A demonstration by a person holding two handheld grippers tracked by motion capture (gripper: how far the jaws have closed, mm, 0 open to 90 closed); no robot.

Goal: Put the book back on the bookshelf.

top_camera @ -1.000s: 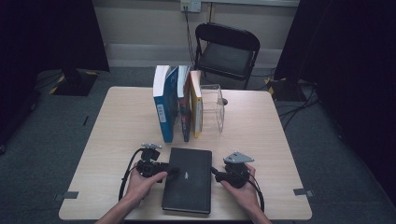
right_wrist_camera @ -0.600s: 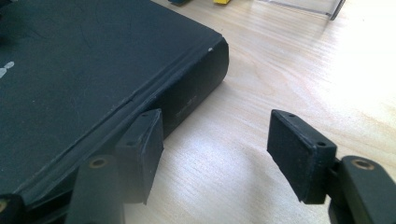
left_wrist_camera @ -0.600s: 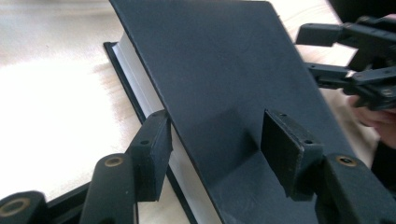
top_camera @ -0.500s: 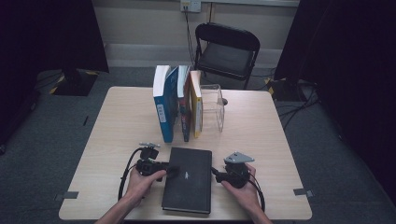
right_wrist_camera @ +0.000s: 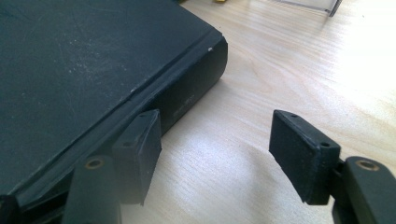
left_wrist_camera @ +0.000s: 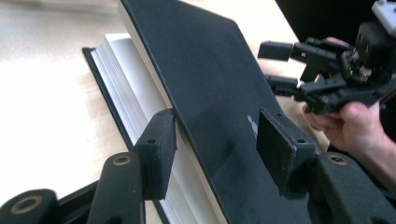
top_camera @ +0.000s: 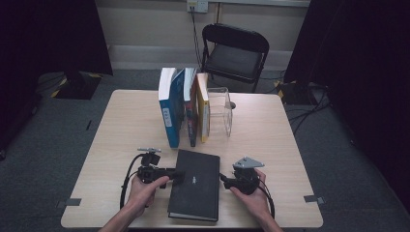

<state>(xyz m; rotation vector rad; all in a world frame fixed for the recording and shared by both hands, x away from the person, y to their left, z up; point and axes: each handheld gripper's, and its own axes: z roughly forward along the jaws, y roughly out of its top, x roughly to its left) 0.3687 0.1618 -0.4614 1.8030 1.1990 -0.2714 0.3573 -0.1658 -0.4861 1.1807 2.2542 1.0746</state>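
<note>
A black hardcover book lies flat near the table's front edge, between my two grippers. My left gripper is at the book's left side, open. In the left gripper view the black front cover is raised off the white pages, and my left gripper straddles that cover, one jaw under it and one over it. My right gripper stands open just right of the book. In the right gripper view my right gripper sits beside the book's spine, with bare table between its jaws. The right gripper also shows beyond the book.
Behind the black book stand three upright books: a blue and white one, a dark one and a yellow one, next to a clear plastic holder. A black folding chair is behind the wooden table.
Both grippers keep their places at the book's sides. The left hand has shifted only slightly.
</note>
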